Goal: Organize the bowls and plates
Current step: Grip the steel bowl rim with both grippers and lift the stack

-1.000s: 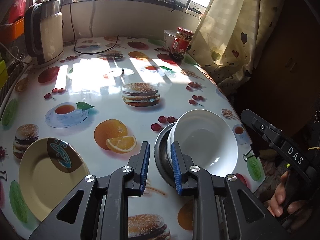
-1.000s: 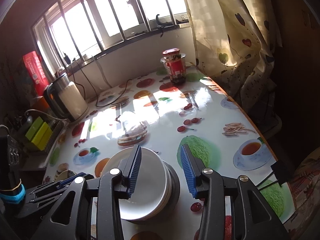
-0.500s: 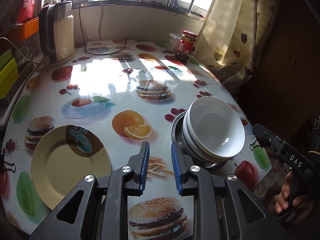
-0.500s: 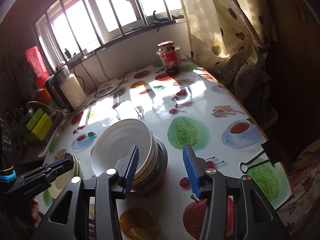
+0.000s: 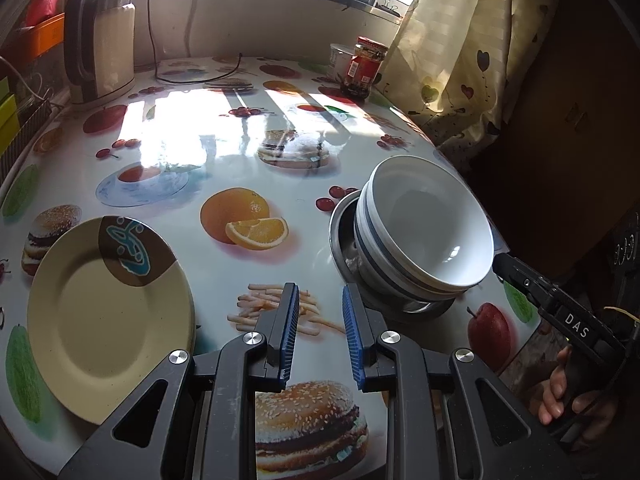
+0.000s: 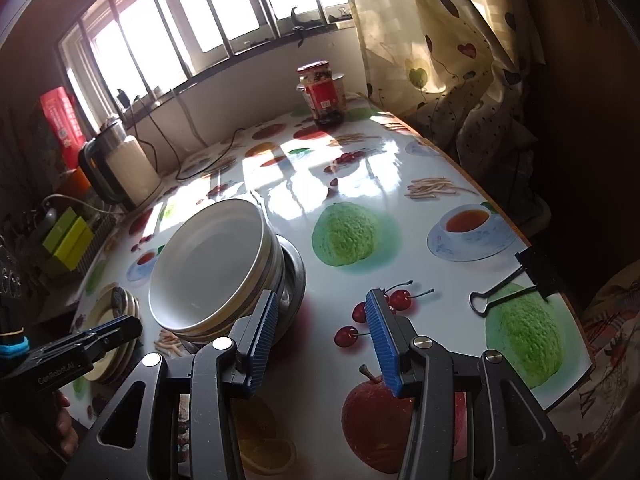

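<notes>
your right hand (image 5: 576, 400) shows only as fingers around a dark handle at the lower right of the left wrist view, and your left hand is almost lost in shadow at the lower left of the right wrist view. how many white bowls (image 5: 430, 232) are nested you cannot count for sure; banded rims suggest several, sitting tilted in a metal bowl (image 5: 344, 236) near the table's right edge. the right wrist view alone shows the binder clip (image 6: 508, 288) clamped on that right edge of the table (image 6: 380, 184), and it shows the cream plate (image 6: 100, 308) as a stack of rims, half hidden behind the left gripper's body; the left wrist view shows that plate (image 5: 108, 300) whole, near the front left edge. the kettle (image 5: 100, 40) and red-labelled jar (image 5: 366, 66) stand at the far edge under the window. your left gripper (image 5: 318, 322) has its blue pads narrowly apart over the tablecloth, holding nothing. your right gripper (image 6: 324, 332) stands wider apart, empty, its left pad just beside the bowls; contact is unclear.
</notes>
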Action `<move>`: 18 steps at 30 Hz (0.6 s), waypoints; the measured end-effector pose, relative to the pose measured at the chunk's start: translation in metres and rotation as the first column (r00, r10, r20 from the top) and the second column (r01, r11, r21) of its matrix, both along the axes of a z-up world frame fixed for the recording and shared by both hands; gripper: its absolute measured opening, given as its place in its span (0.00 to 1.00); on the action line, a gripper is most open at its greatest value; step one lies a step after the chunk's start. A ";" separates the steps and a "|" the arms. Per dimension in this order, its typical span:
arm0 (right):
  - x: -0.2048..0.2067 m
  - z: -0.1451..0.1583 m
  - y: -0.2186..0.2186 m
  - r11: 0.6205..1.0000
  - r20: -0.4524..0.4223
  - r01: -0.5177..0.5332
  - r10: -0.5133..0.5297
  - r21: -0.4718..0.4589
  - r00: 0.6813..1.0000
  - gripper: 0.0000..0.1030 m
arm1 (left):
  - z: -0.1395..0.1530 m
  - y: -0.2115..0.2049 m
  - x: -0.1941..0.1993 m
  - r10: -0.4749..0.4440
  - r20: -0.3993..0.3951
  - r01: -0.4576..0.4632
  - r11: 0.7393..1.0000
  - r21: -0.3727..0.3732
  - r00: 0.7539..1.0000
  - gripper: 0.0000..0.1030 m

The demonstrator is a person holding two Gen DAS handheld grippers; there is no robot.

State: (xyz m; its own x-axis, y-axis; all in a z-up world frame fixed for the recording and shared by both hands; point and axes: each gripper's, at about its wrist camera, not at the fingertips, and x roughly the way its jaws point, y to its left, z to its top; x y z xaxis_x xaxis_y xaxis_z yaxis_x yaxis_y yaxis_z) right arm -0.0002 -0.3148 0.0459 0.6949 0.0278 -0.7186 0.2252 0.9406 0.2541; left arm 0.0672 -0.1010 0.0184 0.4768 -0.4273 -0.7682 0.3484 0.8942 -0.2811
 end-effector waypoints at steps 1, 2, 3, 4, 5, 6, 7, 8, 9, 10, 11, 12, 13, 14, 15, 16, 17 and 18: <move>0.001 -0.003 0.000 1.000 -0.007 -0.001 0.001 0.004 1.000 0.44 | -0.002 -0.001 0.000 -0.003 0.000 0.003 1.000 -0.004 1.000 0.23; 0.001 -0.006 -0.001 1.000 -0.012 -0.001 0.001 0.008 1.000 0.44 | -0.003 -0.002 0.001 -0.007 -0.004 0.007 1.000 -0.007 1.000 0.23; 0.001 -0.009 -0.001 1.000 -0.015 -0.004 0.004 0.010 1.000 0.44 | -0.005 -0.002 0.003 -0.009 -0.008 0.009 1.000 -0.011 1.000 0.23; 0.002 -0.011 -0.001 1.000 -0.019 -0.007 0.007 0.011 1.000 0.44 | -0.006 -0.002 0.004 -0.010 -0.012 0.010 1.000 -0.015 1.000 0.23; 0.003 -0.013 -0.002 1.000 -0.024 -0.009 0.010 0.015 1.000 0.44 | -0.008 -0.003 0.006 -0.011 -0.016 0.011 1.000 -0.021 1.000 0.23; 0.004 -0.016 -0.002 1.000 -0.028 -0.010 0.011 0.018 1.000 0.44 | -0.008 -0.003 0.007 -0.011 -0.018 0.011 0.999 -0.030 1.000 0.23; 0.006 -0.017 -0.003 1.000 -0.030 -0.010 0.010 0.021 0.999 0.44 | -0.009 -0.003 0.008 -0.012 -0.017 0.012 0.999 -0.037 1.000 0.23; 0.007 -0.019 -0.004 1.000 -0.032 -0.010 0.011 0.023 0.999 0.44 | -0.009 -0.003 0.010 -0.013 -0.016 0.013 0.999 -0.042 1.000 0.23; 0.008 -0.021 -0.005 1.000 -0.033 -0.011 0.012 0.025 0.999 0.44 | -0.010 -0.003 0.011 -0.013 -0.018 0.012 0.999 -0.048 1.000 0.23; 0.010 -0.022 -0.006 1.000 -0.036 -0.011 0.012 0.029 0.999 0.44 | -0.011 -0.003 0.013 -0.011 -0.025 0.010 0.998 -0.054 1.000 0.23; 0.012 -0.024 -0.007 0.999 -0.041 -0.013 0.014 0.040 0.999 0.44 | -0.012 -0.003 0.015 -0.009 -0.031 0.007 0.998 -0.066 0.999 0.23; 0.014 -0.026 -0.008 0.998 -0.042 -0.015 0.018 0.055 0.999 0.44 | -0.013 -0.002 0.016 -0.007 -0.032 0.004 0.997 -0.080 0.999 0.23; 0.015 -0.028 -0.009 0.998 -0.043 -0.018 0.020 0.068 0.999 0.44 | -0.013 -0.002 0.018 -0.006 -0.035 0.003 0.996 -0.087 0.999 0.23; 0.016 -0.029 -0.010 0.997 -0.043 -0.020 0.023 0.074 0.999 0.44 | -0.015 -0.003 0.020 -0.005 -0.041 0.002 0.996 -0.086 0.999 0.23; 0.017 -0.030 -0.009 0.997 -0.045 -0.023 0.026 0.073 0.999 0.44 | -0.016 -0.004 0.021 -0.005 -0.045 0.001 0.997 -0.081 0.999 0.23; 0.018 -0.031 -0.009 0.997 -0.048 -0.026 0.030 0.073 0.998 0.44 | -0.017 -0.005 0.023 -0.005 -0.050 0.002 0.997 -0.080 0.999 0.23; 0.019 -0.032 -0.009 0.997 -0.050 -0.028 0.032 0.074 0.998 0.44 | -0.018 -0.004 0.024 -0.006 -0.054 0.001 0.996 -0.088 0.998 0.23; 0.019 -0.033 -0.010 0.996 -0.046 -0.030 0.034 0.080 0.998 0.44 | -0.019 -0.004 0.025 -0.006 -0.060 0.000 0.995 -0.098 0.998 0.23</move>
State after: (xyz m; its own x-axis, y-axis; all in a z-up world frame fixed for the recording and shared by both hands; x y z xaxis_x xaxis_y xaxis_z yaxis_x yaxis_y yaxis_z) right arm 0.0186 -0.3247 0.0134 0.6577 0.1072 -0.7456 0.2093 0.9249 0.3176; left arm 0.0923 -0.1051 -0.0001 0.4300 -0.5029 -0.7498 0.3308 0.8605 -0.3875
